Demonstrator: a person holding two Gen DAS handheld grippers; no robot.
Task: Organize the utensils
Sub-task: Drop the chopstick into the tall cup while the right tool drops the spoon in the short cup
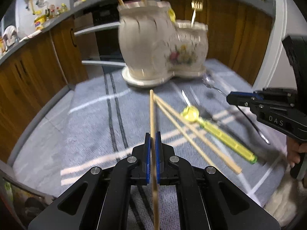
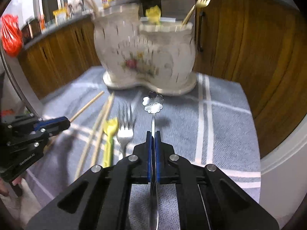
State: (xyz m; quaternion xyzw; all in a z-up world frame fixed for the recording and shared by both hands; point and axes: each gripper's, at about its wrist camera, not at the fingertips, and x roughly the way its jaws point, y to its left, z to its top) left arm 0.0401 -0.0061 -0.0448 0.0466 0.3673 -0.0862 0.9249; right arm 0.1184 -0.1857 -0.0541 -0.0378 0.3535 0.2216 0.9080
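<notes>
A cream ceramic utensil holder [image 1: 153, 44] with two compartments stands at the far side of the cloth. Two chopsticks rise from its tall part, and a gold fork [image 1: 196, 3] from the low part. My left gripper [image 1: 153, 136] is shut on a wooden chopstick [image 1: 152, 113] that points toward the holder. Two more chopsticks [image 1: 191, 132] and a yellow plastic utensil [image 1: 220, 134] lie to its right. My right gripper [image 2: 153, 134] is shut on the handle of a silver spoon [image 2: 153, 102] with a flower-shaped bowl, in front of the holder [image 2: 145, 53]. A silver fork [image 2: 125, 130] lies to the left of the spoon.
A blue-grey striped cloth [image 2: 230, 124] covers the tabletop. Wooden cabinets [image 2: 249, 38] stand close behind and to the right. A white rounded edge [image 2: 284, 153] borders the table on the right. A hand [image 1: 295, 153] holds the right gripper's grip.
</notes>
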